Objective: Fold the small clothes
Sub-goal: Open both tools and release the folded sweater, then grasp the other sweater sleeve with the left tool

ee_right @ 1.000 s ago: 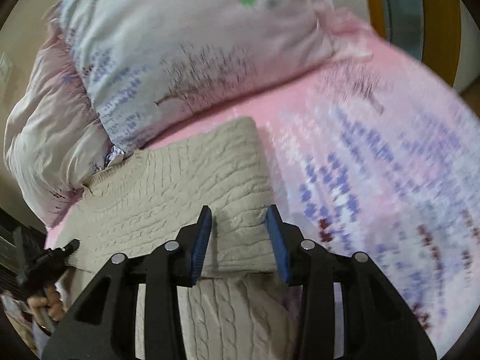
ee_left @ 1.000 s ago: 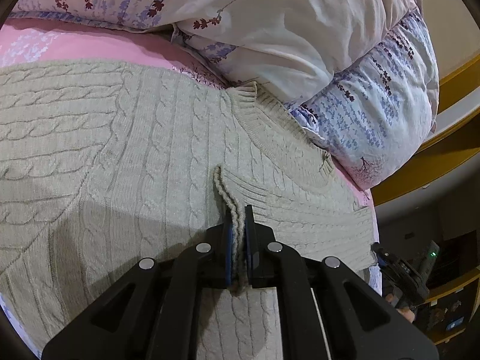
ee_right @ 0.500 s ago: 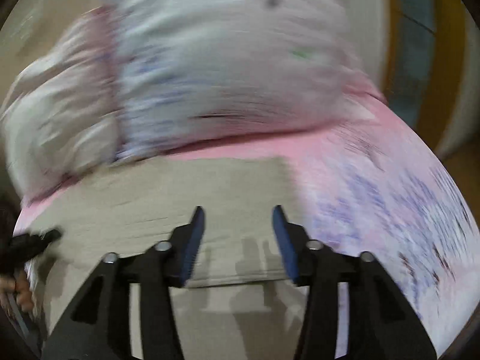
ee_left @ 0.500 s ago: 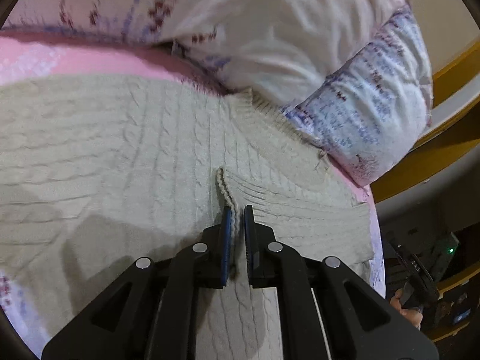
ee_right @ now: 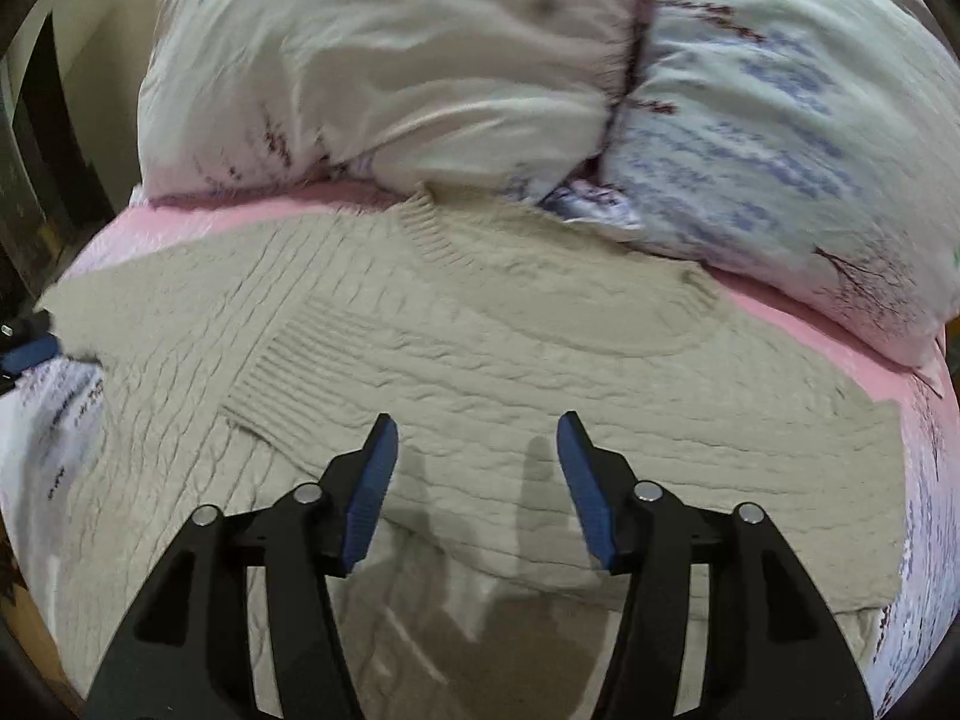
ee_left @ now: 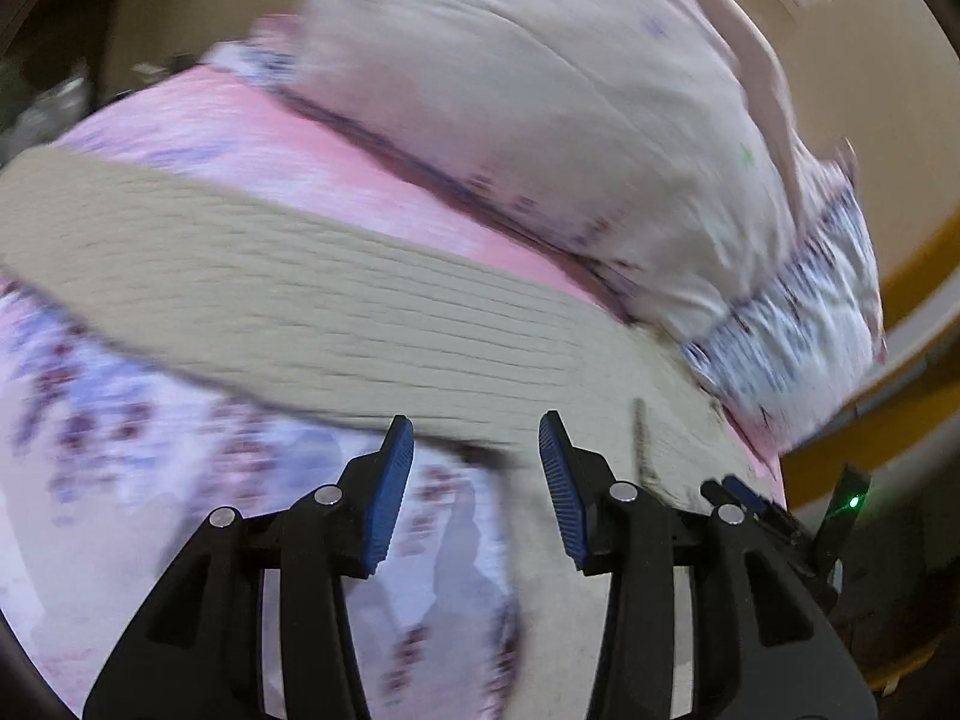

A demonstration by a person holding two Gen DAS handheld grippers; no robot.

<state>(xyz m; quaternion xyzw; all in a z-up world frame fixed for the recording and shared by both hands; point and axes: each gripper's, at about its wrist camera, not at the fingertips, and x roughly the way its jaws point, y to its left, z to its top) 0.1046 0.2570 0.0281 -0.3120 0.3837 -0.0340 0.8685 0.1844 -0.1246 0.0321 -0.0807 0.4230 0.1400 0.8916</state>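
Left gripper (ee_left: 477,474): clamped on a knit edge a second ago, now jaws opening, nothing between them, swung off toward the sweater's (ee_right: 480,372) side. Sweater: beige cable-knit, flat on pink bedsheet (ee_right: 840,348) below pillows (ee_right: 750,120), sleeves folded in. Right gripper (ee_right: 477,480): jaws opening, empty, over sweater's middle. Judged: sleeve folds released; body fold outstanding.

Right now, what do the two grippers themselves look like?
Both look alike. The left gripper and the right gripper each have a matte black angular frame with cut-out openings, round silver bolt heads at the joints, and two fingers faced with ribbed blue pads. No cables or sleeves show.
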